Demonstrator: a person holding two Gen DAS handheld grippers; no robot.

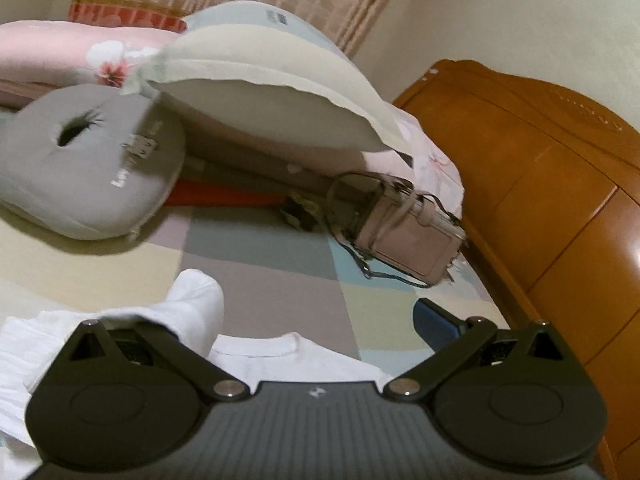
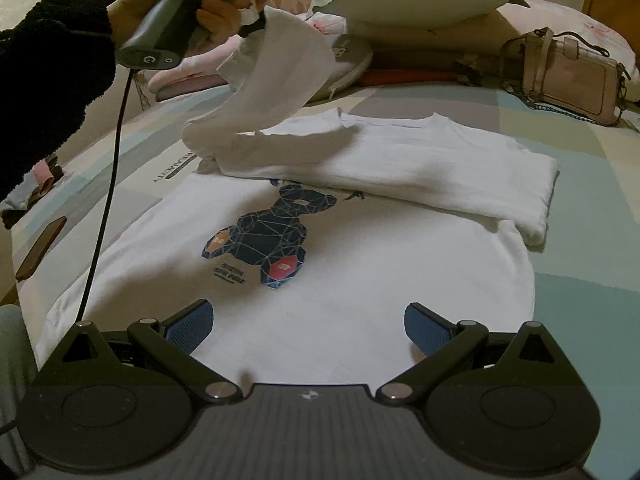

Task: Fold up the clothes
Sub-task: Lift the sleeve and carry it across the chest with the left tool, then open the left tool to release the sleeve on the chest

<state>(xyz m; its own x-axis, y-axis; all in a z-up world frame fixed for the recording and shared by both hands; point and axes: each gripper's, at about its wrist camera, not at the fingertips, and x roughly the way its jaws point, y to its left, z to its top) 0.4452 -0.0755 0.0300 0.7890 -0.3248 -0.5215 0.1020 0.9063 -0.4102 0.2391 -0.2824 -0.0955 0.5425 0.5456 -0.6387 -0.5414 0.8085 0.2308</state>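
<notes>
A white T-shirt (image 2: 360,312) with a dark blue geometric bear print (image 2: 272,236) lies flat on the checked bedsheet (image 2: 580,280). A folded white band of it (image 2: 420,168) lies across its far part. A hand (image 2: 136,4) holds my left gripper high at the far left, and the shirt's sleeve (image 2: 276,76) hangs lifted from its tip. In the left wrist view my left gripper (image 1: 308,320) stands open; the sleeve (image 1: 192,312) drapes over and hides its left finger, and only the right blue pad (image 1: 434,320) shows. My right gripper (image 2: 310,320) is open just above the shirt's near part.
A pink handbag (image 2: 572,80) with a chain strap lies at the far right near a wooden headboard (image 1: 540,180). Pillows (image 1: 260,92) and a grey cushion (image 1: 88,160) are piled at the far side. A phone (image 2: 40,248) lies at the bed's left edge.
</notes>
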